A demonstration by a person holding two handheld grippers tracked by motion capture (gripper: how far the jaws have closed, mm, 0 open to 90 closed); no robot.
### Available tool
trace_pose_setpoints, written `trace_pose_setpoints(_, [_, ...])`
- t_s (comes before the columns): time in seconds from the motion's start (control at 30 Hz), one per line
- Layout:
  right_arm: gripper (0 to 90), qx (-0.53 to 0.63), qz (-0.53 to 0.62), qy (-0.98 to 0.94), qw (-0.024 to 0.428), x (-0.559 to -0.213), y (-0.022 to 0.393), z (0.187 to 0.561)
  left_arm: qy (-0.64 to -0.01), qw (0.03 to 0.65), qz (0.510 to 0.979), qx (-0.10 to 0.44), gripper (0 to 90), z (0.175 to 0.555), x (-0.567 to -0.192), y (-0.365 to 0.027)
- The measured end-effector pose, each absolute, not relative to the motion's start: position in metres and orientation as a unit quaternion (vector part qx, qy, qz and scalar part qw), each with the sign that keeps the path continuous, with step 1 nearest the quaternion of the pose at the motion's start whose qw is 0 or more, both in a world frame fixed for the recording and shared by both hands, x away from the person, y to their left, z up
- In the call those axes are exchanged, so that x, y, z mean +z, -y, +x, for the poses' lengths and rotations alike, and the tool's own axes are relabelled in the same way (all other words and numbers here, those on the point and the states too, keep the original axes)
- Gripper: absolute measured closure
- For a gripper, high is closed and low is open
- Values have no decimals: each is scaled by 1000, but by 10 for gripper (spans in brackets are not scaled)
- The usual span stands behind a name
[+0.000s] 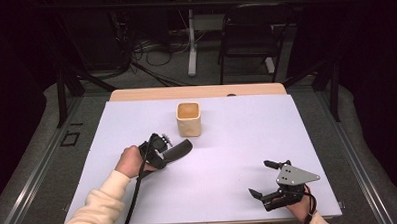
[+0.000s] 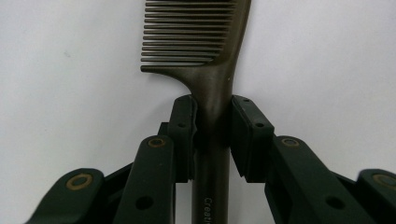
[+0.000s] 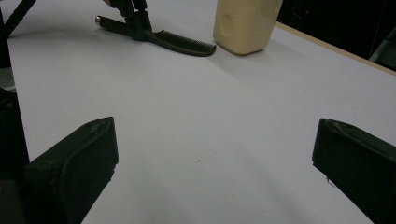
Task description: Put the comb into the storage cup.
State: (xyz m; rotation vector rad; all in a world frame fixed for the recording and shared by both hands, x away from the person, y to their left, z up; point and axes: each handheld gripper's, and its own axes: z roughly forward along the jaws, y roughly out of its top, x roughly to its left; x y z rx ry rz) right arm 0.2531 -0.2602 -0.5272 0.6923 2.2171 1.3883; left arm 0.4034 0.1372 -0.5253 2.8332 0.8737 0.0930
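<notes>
A dark comb lies flat on the white table sheet, left of centre, teeth end toward the cup. My left gripper is shut on the comb's handle. In the left gripper view the two pads press both sides of the handle just below the teeth. A cream square cup stands upright just beyond the comb's tip. At the near right corner my right gripper rests open, nothing between its jaws. The right gripper view looks across the sheet to the comb and cup.
The table's wooden far edge runs behind the cup. Beyond it are a black chair, a white table leg and cables on the floor. Bare white sheet lies between the two grippers.
</notes>
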Motion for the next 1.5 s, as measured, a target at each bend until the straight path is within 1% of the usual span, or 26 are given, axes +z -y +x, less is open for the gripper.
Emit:
trace_pose_setpoints(0.2, [0,502,250,-799,217,-527,260,253,-291,85,952,35,722,403,-525,-136])
trace_pose_setpoints(0.47, [0,501,251,-799,216,-527,260,253,-293,100,950,41,724,399,-519,-142])
trace_pose_setpoints(0.8, [0,502,251,-799,217,-527,260,253,-296,137,944,46,724,391,-510,-150])
trace_pose_setpoints(1.1, [0,501,251,-799,218,-527,260,253,-308,183,932,55,723,383,-506,-158])
trace_pose_setpoints(1.5, [0,501,251,-799,217,-527,260,253,-313,224,921,67,724,377,-502,-166])
